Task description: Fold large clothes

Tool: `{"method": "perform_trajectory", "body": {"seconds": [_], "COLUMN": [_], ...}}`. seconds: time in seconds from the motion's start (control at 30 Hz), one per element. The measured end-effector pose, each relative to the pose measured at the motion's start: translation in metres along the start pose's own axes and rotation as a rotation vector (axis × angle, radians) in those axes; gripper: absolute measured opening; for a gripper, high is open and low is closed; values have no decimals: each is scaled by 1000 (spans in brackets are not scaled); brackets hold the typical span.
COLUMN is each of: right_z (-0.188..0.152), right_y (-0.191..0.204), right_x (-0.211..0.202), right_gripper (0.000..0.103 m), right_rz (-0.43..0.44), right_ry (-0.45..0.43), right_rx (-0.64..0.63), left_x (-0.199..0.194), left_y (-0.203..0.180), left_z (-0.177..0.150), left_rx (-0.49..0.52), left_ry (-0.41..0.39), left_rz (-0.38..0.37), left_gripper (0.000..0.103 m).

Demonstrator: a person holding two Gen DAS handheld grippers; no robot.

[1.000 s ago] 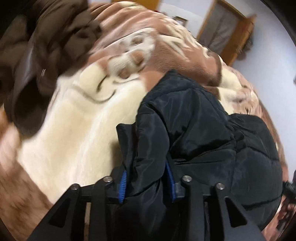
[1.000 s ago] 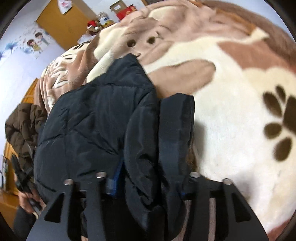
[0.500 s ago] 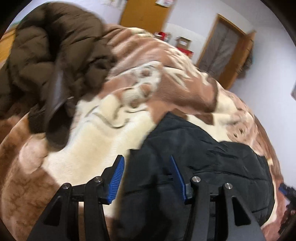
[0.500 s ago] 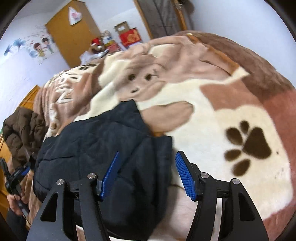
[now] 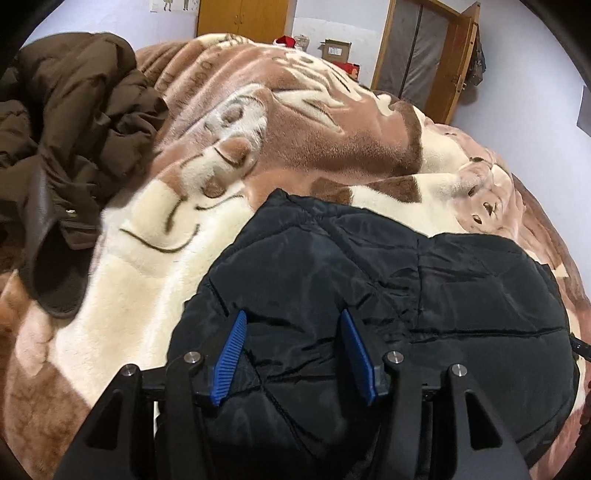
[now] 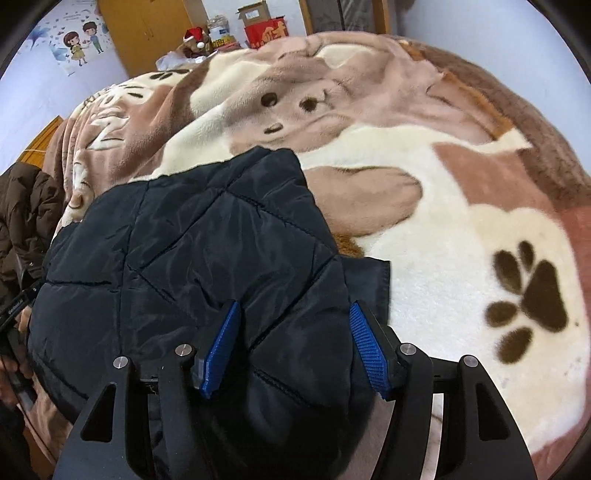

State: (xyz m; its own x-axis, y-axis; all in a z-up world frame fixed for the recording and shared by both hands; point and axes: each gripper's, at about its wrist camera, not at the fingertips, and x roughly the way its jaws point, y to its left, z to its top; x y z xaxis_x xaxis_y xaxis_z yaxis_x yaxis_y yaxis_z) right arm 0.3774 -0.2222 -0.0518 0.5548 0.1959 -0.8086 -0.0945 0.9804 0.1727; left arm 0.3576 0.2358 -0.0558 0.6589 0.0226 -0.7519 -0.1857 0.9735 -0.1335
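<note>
A plush fleece blanket [image 5: 177,280] in cream, tan and brown covers the bed, printed with a cartoon dog face [image 6: 295,107] and dark paw prints [image 6: 528,306]. Behind the bed stand an orange-brown wooden wardrobe [image 5: 243,16] and a wood-framed doorway [image 5: 424,48]. Cardboard boxes [image 6: 258,16], a red box with gold characters I cannot read [image 6: 267,33] and a red Santa hat [image 6: 194,35] sit beside them. A cartoon couple sticker [image 6: 79,42] is on the pale wall.

The black quilted puffer jacket [image 5: 369,295] lies folded into a compact bundle on the blanket, straight below both my tools. A crumpled dark brown padded coat [image 5: 70,122] is heaped well apart from it, at the far left in the left wrist view.

Both hands point steeply down at the black jacket. My left tongs [image 5: 293,332] stand apart, blue ribbed pads [image 5: 231,350] clear of the fabric, with the jacket showing between them. My right tongs [image 6: 293,325] are apart too, wider, over the jacket's right edge, gripping nothing. My other gripper's handle [image 6: 16,306], bearing small white lettering too small to read, peeks in at the left edge of the right wrist view.
</note>
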Motion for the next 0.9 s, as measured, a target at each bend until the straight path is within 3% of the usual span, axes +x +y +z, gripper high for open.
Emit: {"method": "perform_trajectory", "body": {"seconds": [0.23,0.6,0.9], "right_z": [-44,-130,-186], "right_y": [17,51,70], "right_x": [-63,-153,-201], "right_gripper": [62,62,62], "right_rz": [4,16,26], "right_ry": [-88,-155,-190], "right_rx": [-59,-152,-217], "left_x": [-79,-176,-236], "left_y": [-13,-66,-94], "left_z": [-33,-122,-177], "left_rx": [-38,2,16], "left_ry": [-69,-35,-22], "left_rz": [-31,-55,-60], "left_gripper": [56,56,56]}}
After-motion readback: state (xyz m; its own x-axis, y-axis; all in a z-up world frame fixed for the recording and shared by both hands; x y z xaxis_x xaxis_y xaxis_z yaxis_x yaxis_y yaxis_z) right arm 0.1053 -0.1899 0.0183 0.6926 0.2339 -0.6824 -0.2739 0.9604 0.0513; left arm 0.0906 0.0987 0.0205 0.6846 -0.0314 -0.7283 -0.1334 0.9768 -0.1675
